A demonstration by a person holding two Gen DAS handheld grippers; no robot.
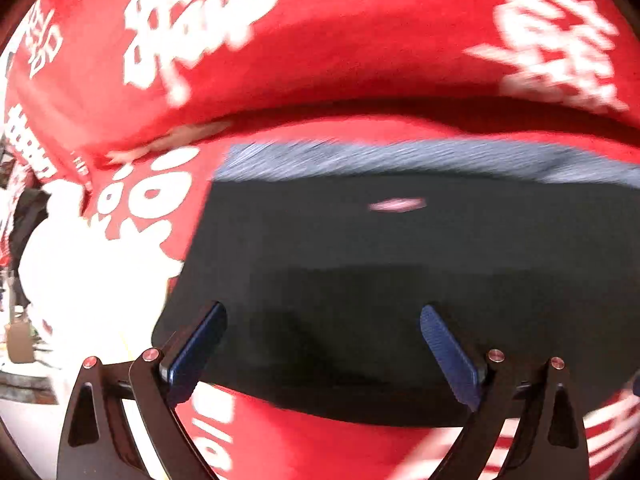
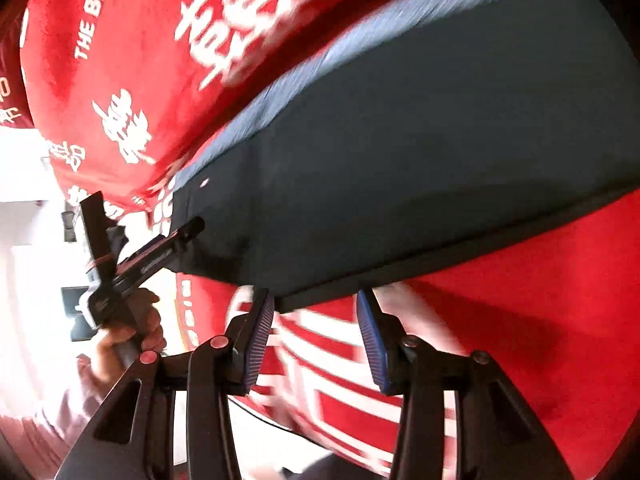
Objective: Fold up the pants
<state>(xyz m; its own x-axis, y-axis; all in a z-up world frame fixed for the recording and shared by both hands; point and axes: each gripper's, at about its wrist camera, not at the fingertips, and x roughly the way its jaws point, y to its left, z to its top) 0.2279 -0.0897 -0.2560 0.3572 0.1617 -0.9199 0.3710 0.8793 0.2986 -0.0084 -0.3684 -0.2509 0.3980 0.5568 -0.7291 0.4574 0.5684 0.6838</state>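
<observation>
Dark navy pants (image 1: 360,264) lie folded flat on a red cloth with white lettering (image 1: 320,60); a lighter blue band runs along their far edge. My left gripper (image 1: 324,340) is open, its blue pads either side of the pants' near edge, just above the fabric. In the right wrist view the pants (image 2: 400,168) fill the upper right. My right gripper (image 2: 316,320) is open just below their near edge, holding nothing. The left gripper (image 2: 176,240) shows there at the pants' left corner, held by a hand.
The red cloth (image 2: 540,300) covers the table all round the pants. Beyond its left edge is a bright white area (image 1: 80,280) with a brown bottle (image 1: 18,340). The person's sleeve (image 2: 60,412) is at the lower left.
</observation>
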